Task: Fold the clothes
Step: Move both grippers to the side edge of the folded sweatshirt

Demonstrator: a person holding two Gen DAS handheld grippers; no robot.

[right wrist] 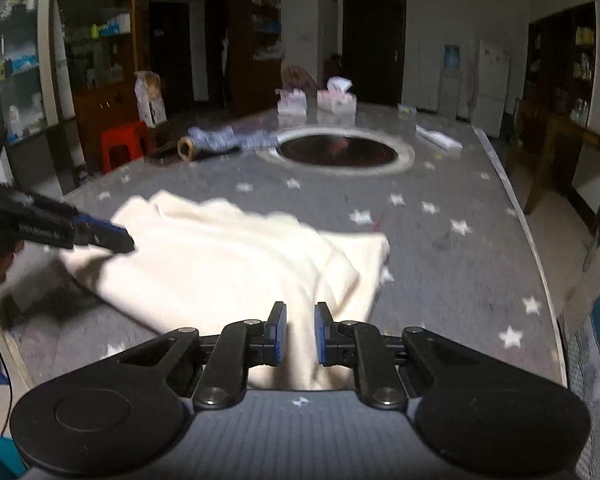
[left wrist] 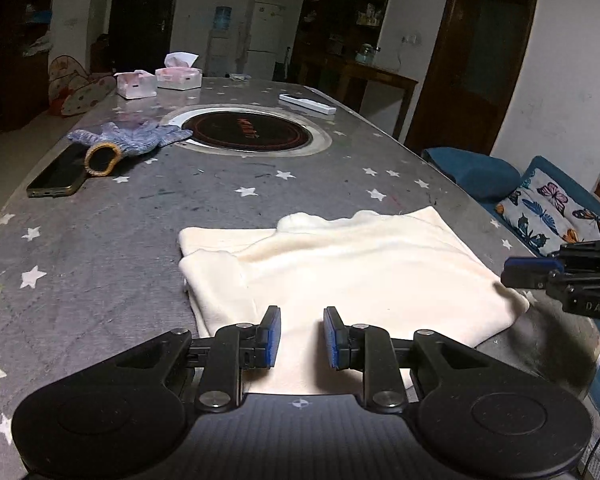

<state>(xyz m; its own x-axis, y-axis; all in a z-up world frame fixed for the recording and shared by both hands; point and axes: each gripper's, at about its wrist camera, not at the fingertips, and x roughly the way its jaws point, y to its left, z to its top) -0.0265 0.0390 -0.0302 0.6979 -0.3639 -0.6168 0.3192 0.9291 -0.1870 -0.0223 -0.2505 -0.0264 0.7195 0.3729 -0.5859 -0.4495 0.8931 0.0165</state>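
A cream fleece garment (left wrist: pixel 352 276) lies partly folded on the grey star-patterned table (left wrist: pixel 100 280). My left gripper (left wrist: pixel 301 336) is open just above the garment's near edge, with nothing between its pads. My right gripper (right wrist: pixel 301 332) is open over the garment (right wrist: pixel 236 264) at its near right corner; cloth shows in the gap between its jaws, which do not press on it. The right gripper also shows in the left wrist view (left wrist: pixel 540 272) at the garment's right edge. The left gripper shows in the right wrist view (right wrist: pixel 112 236) at the garment's left edge.
A knitted glove (left wrist: pixel 132 142) and a phone (left wrist: pixel 58 176) lie at the far left. A round inset hob (left wrist: pixel 248 132) sits mid-table, with tissue boxes (left wrist: pixel 178 74) and a white remote (left wrist: pixel 306 104) beyond. A blue sofa with a butterfly cushion (left wrist: pixel 552 212) stands by the right table edge.
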